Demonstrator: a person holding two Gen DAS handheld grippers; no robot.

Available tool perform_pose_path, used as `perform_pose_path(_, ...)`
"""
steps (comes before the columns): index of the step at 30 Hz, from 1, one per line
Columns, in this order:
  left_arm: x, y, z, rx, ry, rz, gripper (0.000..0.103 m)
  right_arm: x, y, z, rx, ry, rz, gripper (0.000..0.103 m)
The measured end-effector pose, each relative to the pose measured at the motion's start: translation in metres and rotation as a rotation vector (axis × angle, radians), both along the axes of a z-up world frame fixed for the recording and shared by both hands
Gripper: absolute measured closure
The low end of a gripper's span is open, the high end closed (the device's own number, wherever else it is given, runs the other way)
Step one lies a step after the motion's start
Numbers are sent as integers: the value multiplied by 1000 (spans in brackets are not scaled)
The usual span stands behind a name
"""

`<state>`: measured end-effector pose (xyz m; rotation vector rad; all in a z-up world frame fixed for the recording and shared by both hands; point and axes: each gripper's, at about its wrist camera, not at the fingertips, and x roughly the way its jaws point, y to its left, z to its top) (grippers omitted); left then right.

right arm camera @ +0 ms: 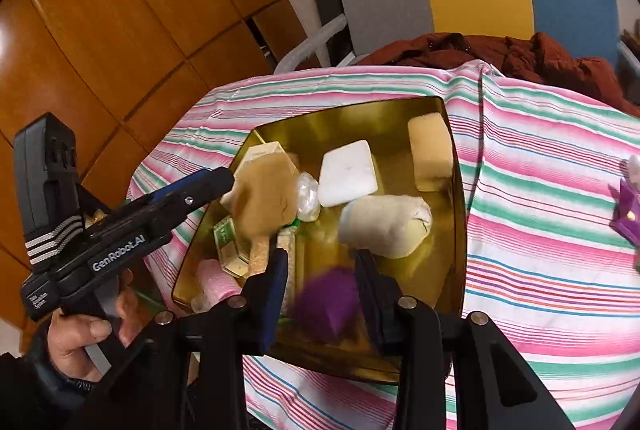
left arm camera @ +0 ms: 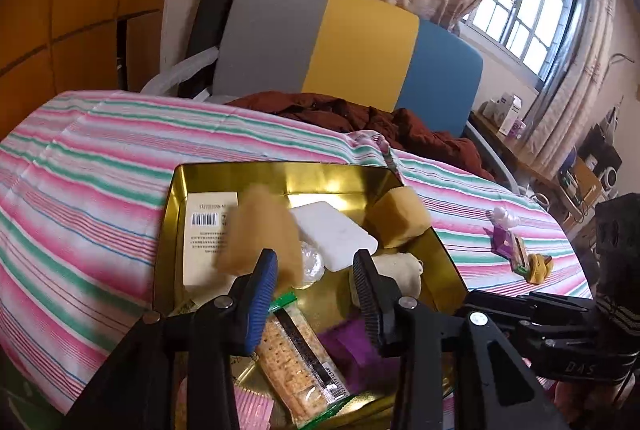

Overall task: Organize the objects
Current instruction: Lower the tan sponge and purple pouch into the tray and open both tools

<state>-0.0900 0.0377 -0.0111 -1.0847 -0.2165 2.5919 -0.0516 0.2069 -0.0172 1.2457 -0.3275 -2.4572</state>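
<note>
- The counter (right arm camera: pixel 540 190), under a pink, green and white striped cloth, carries a gold tin tray (right arm camera: pixel 352 118) at its middle.
- The tray holds a white slab (right arm camera: pixel 348 172), a yellow sponge (right arm camera: pixel 430 150), a cream cloth pouch (right arm camera: pixel 386 226), a cracker packet (left arm camera: pixel 298 358) and a barcoded white box (left arm camera: pixel 206 234).
- The left tool (left arm camera: pixel 316 294) hangs over the tray, jaws spread; a blurred tan fuzzy piece (left arm camera: pixel 260 234) sits at its blue pad's tip, though a grip cannot be made out.
- The right tool (right arm camera: pixel 320 282) is spread too, a blurred purple object (right arm camera: pixel 328 300) between its fingers; contact is unclear.
- Small purple and yellow items (left arm camera: pixel 516 250) lie apart on the cloth, too small to identify.
</note>
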Motion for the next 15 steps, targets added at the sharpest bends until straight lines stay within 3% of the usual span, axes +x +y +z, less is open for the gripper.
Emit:
perform_pose_path(8,7,-3,1,-34,-11,18,60,0,8,-6,-14,-33,-18,67)
perform_pose_path(10,12,-7,1,-40,-7,26,58,-1,5,-7,-8,-36,-18,61)
perform_pose_path(12,15,-10,1,-43,-7,39,58,0,1,-9,18,-38,-23,46)
perform_pose_path(15,20,-14,2,-41,-4,54,58,2,-6,-9,64,-26,-29,35)
